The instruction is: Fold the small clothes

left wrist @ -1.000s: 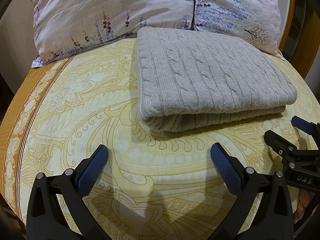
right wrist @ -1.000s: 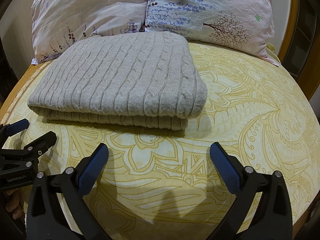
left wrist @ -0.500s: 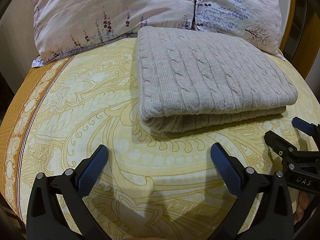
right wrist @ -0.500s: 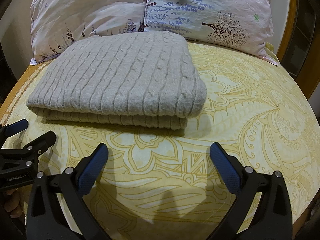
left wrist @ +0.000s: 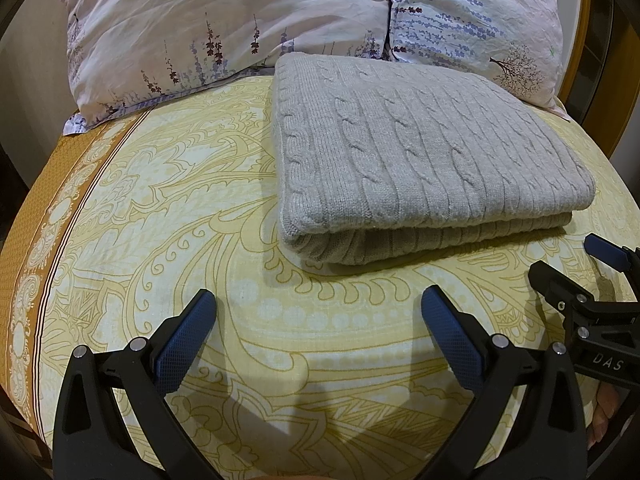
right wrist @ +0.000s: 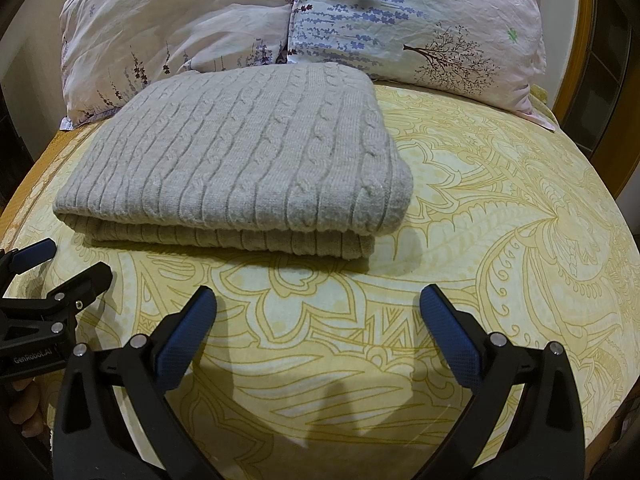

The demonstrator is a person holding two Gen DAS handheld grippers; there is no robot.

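Note:
A grey cable-knit sweater (left wrist: 424, 152) lies folded into a flat rectangle on the yellow patterned bedsheet (left wrist: 168, 216); it also shows in the right wrist view (right wrist: 248, 152). My left gripper (left wrist: 318, 308) is open and empty, a short way in front of the sweater's near edge. My right gripper (right wrist: 318, 308) is open and empty, also in front of the near edge. Each gripper shows at the side of the other's view: the right one (left wrist: 576, 272) and the left one (right wrist: 60, 268).
Two floral pillows (left wrist: 224, 20) (right wrist: 420, 20) lean at the head of the bed behind the sweater. The sheet's orange border (left wrist: 44, 216) runs down the left edge. A wooden bed frame (right wrist: 576, 40) stands at the right.
Both views have drifted very slightly; the sweater and both open grippers stay where they were.

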